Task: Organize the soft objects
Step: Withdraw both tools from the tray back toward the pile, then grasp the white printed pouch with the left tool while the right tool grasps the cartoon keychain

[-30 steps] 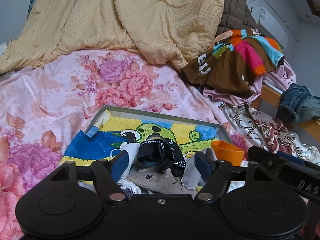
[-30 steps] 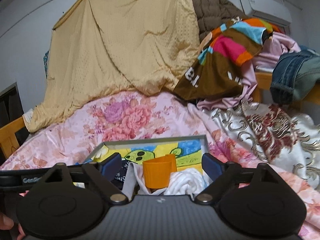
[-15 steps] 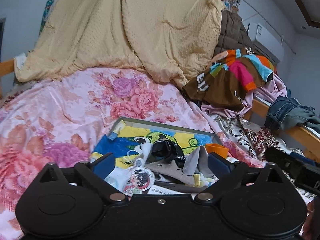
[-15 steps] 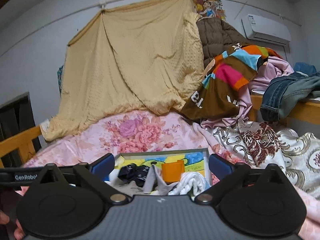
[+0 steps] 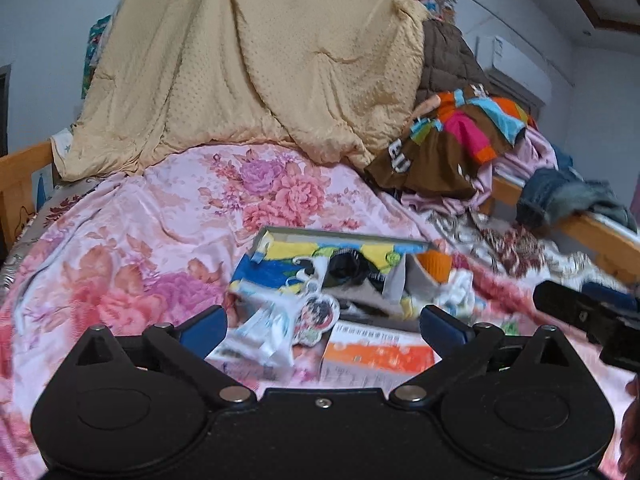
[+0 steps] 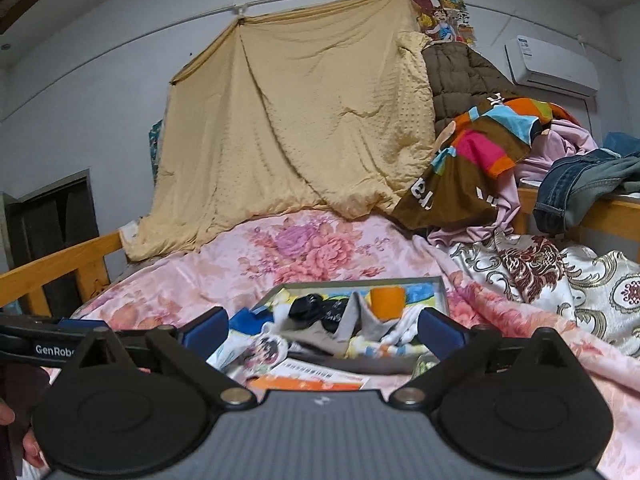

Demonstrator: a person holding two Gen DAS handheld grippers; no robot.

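I hold both grippers low, aimed across the bed: left gripper [image 5: 322, 326] and right gripper [image 6: 322, 328] have just opened wide, holding nothing. Both have backed away from the tray [image 5: 344, 236], where the socks [image 6: 320, 308] lie piled.

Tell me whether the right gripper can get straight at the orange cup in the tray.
Probably yes: the right gripper is open and empty, and the orange cup stands upright ahead between its fingers, with only low socks lying in front.

both grippers were black with round pivot discs, silver screws and blue finger pads [image 5: 204, 326]; one arm read "genrobo".
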